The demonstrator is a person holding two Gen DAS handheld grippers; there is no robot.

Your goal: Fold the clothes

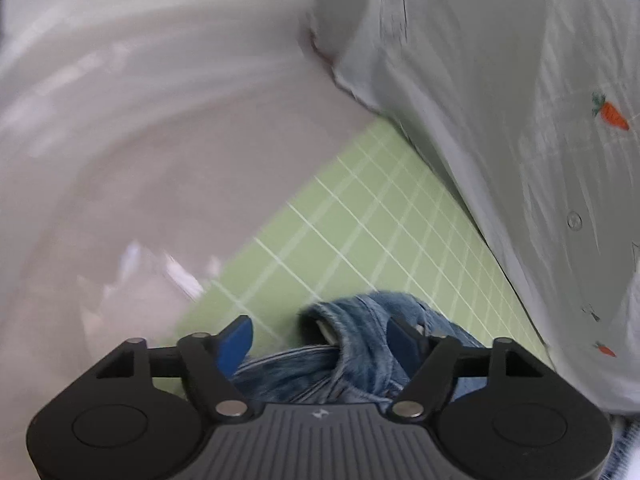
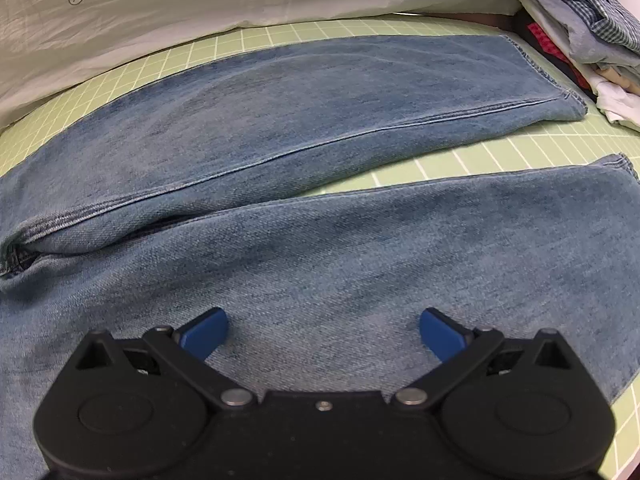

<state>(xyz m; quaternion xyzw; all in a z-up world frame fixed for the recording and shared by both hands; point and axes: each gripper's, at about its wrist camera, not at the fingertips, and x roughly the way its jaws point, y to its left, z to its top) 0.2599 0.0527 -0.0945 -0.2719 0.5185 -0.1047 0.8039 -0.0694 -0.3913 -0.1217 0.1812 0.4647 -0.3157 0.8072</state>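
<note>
A pair of blue jeans (image 2: 320,120) lies flat on the green grid mat (image 2: 500,152), its two legs stretching to the right with a narrow gap between them. My right gripper (image 2: 324,330) hovers open just over the nearer leg (image 2: 400,240), with nothing between its blue pads. In the left wrist view a bunched end of the jeans (image 1: 360,320) sits between the wide-apart fingers of my left gripper (image 1: 320,340). The left pad (image 1: 236,340) stands clear of the denim, with green mat showing in the gap. This view is motion-blurred.
White cloth printed with small carrots (image 1: 520,120) borders the mat (image 1: 360,220) on the right of the left wrist view. A white sheet (image 2: 160,12) lies beyond the jeans. A stack of folded clothes (image 2: 580,32) stands at the far right corner.
</note>
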